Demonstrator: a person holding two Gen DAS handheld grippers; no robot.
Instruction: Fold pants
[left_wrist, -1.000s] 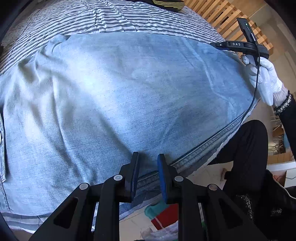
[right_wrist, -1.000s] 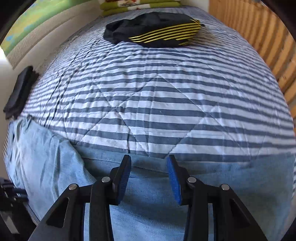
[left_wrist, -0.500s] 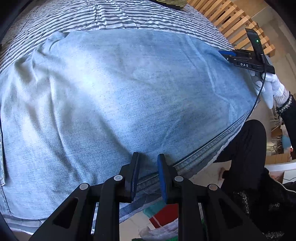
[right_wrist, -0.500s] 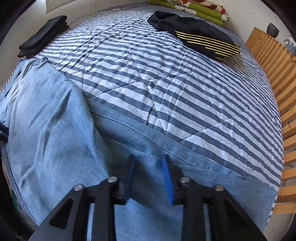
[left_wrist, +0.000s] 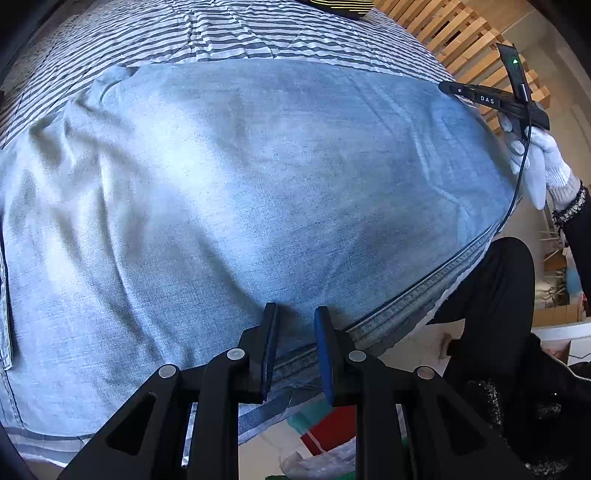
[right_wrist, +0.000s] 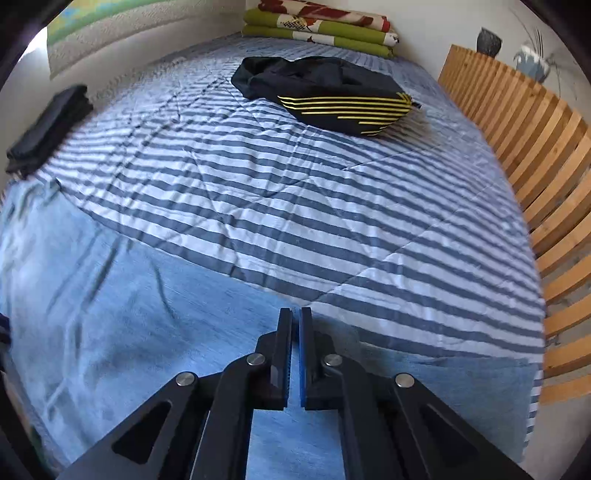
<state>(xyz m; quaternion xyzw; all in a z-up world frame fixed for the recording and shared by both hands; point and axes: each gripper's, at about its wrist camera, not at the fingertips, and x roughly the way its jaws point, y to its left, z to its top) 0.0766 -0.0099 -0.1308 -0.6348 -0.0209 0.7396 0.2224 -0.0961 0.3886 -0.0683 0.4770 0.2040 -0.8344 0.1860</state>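
Denim of the light blue pants (left_wrist: 258, 192) hides whether my left gripper (left_wrist: 293, 343) grips its seam, while my right gripper (right_wrist: 294, 354) sits pressed together.

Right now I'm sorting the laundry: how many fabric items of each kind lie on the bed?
Light blue denim pants: 1
Black garment with yellow stripes: 1
Folded dark garment: 1
Folded green floral blanket: 1
Total: 4

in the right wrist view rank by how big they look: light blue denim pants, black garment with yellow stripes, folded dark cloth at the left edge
1. Light blue denim pants, nearest the camera, so enlarged.
2. Black garment with yellow stripes.
3. Folded dark cloth.
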